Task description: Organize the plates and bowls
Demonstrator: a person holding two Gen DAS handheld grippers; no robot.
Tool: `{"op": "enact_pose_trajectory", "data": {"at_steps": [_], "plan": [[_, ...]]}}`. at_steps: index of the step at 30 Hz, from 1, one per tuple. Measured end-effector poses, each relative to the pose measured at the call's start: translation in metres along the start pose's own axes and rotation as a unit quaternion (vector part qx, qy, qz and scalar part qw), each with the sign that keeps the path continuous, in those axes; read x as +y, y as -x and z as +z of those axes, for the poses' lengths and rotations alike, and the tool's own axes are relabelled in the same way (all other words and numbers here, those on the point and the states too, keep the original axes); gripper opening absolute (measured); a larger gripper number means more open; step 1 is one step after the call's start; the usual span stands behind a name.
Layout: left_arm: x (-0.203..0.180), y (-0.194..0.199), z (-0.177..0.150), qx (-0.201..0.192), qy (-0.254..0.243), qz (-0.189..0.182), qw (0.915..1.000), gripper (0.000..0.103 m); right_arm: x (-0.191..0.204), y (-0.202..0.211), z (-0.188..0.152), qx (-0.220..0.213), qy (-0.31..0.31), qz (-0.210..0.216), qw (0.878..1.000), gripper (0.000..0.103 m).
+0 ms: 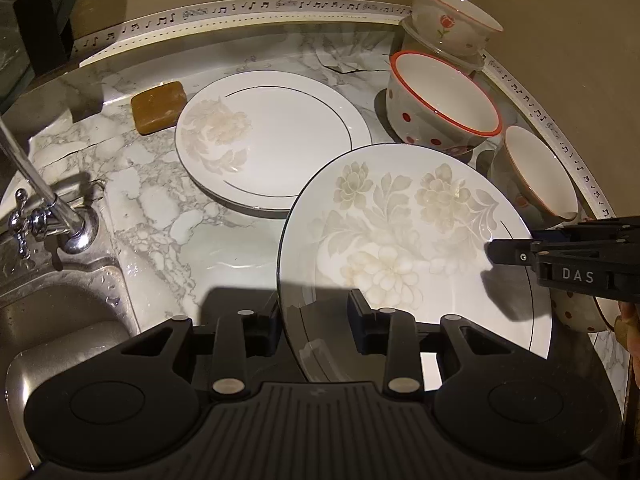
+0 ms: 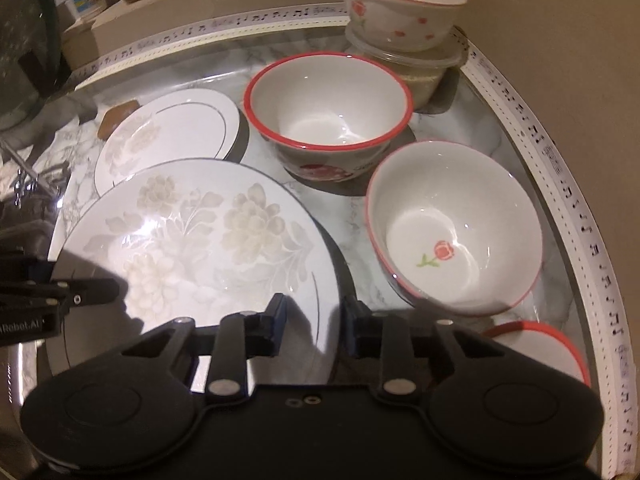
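Note:
A large floral plate [image 1: 404, 240] [image 2: 192, 240] is held tilted above the marble counter. My left gripper [image 1: 314, 316] is shut on its near-left rim. My right gripper [image 2: 314, 316] is shut on its right rim, and it also shows at the right edge of the left wrist view [image 1: 520, 256]. A smaller silver-rimmed plate [image 1: 272, 136] [image 2: 168, 136] lies flat behind. A red-rimmed dotted bowl [image 1: 444, 100] [image 2: 328, 108] and a rose bowl [image 2: 452, 228] [image 1: 536, 176] stand to the right.
Another rose bowl [image 1: 452, 16] [image 2: 396, 12] sits on a plastic container [image 2: 416, 64] at the back right. A further red-rimmed bowl [image 2: 540, 348] is near right. A bar of soap [image 1: 158, 106] lies at the back left. A tap [image 1: 44, 208] and steel sink [image 1: 60, 320] are on the left.

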State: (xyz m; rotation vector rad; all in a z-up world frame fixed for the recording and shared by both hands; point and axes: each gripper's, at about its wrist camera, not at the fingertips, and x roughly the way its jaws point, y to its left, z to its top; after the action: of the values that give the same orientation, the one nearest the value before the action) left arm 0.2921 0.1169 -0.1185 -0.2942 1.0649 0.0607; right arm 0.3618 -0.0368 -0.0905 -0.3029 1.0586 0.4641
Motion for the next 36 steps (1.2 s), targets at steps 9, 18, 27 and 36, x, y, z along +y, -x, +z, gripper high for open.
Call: {"op": "enact_pose_trajectory", "data": {"at_steps": [9,18,27,36], "plan": [[0.003,0.015,-0.026,0.011,-0.007,0.003,0.9999,0.032,0.014,0.012,-0.027,0.004,0.003,0.007,1.000,0.026],[0.001,0.038,-0.064,0.020,-0.022,0.006,0.9996,0.032,0.031,0.030,-0.062,0.015,0.019,0.015,1.000,0.025],[0.002,0.048,-0.085,0.029,-0.021,-0.001,0.9994,0.032,0.040,0.039,-0.083,0.017,0.028,0.016,0.999,0.025],[0.010,0.064,-0.076,0.011,-0.044,0.011,0.9989,0.051,0.035,0.040,-0.075,0.027,0.034,0.015,0.999,0.035]]}}
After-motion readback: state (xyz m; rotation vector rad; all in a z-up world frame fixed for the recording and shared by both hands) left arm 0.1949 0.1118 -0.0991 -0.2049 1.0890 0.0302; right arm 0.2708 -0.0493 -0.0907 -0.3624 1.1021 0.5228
